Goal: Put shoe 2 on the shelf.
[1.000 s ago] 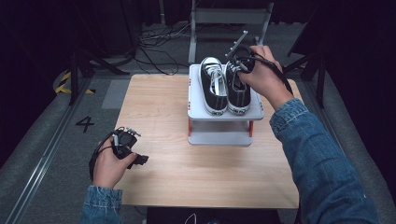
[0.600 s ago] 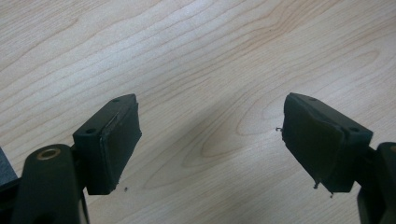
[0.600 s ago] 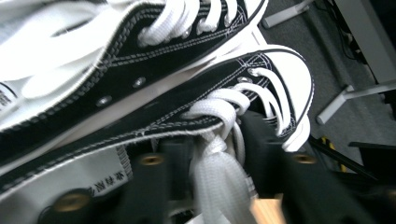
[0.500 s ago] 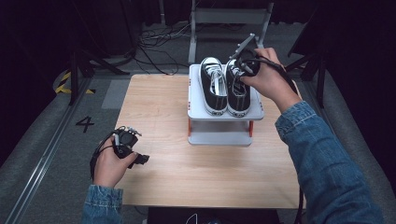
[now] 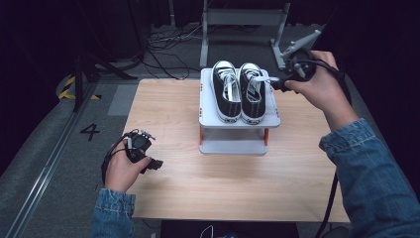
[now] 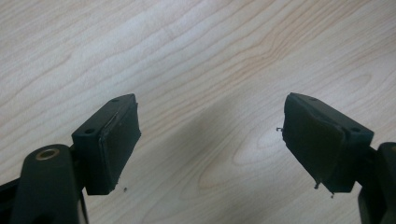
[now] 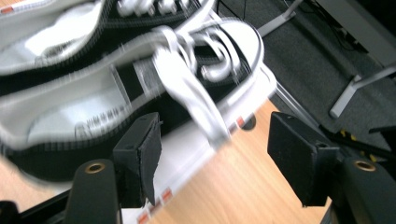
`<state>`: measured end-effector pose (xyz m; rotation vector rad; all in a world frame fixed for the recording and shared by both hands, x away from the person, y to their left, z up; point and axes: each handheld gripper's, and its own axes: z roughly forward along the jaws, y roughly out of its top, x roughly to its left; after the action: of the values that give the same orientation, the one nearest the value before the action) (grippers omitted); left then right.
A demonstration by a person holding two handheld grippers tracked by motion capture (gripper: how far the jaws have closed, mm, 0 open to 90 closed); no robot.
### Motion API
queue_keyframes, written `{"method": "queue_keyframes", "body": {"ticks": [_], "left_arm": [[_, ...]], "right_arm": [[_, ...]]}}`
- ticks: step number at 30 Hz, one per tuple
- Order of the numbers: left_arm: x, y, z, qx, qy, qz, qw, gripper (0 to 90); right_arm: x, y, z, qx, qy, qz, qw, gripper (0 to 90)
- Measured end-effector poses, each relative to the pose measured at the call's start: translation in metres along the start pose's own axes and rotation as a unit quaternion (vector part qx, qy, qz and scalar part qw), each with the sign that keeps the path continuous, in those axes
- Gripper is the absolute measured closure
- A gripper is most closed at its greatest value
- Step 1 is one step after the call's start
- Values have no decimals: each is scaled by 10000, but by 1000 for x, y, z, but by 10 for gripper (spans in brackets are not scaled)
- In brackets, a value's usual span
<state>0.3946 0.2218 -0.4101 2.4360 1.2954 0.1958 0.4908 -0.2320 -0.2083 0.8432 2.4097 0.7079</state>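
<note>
- My left gripper [image 5: 154,164] sits low over the near left part of the wooden table [image 5: 178,188]; in the left gripper view its jaws stand wide apart over bare wood, gripping nothing.
- My right gripper [image 5: 275,84] is held at the far right edge of the white two-tier rack [image 5: 208,116], jaws spread wide and empty.
- In the right gripper view the black sneakers [image 7: 88,79] lie just ahead and left of my right jaws, blurred; a white lace [image 7: 196,100] hangs toward the gap between them. I cannot tell whether it touches either pad.
- The pair stands side by side on the rack's top shelf, toes pointing away from me.
</note>
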Motion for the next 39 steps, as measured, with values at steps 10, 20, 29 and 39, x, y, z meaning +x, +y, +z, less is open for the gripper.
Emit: {"method": "queue_keyframes", "body": {"ticks": [10, 20, 29, 39], "left_arm": [[-6, 7, 7, -193, 151, 359, 9991, 173], [-7, 1, 12, -203, 281, 423, 9985, 175], [-8, -1, 15, -173, 328, 476, 9982, 176], [-8, -4, 19, -107, 327, 446, 9984, 176]], "right_arm": [[-15, -88, -25, -460, 134, 498, 9976, 247], [-17, -177, -9, -661, 400, 988, 9921, 202], [1, -242, 36, -209, 627, 1359, 9885, 193], [24, -286, 82, 386, 535, 1421, 9877, 193]]}}
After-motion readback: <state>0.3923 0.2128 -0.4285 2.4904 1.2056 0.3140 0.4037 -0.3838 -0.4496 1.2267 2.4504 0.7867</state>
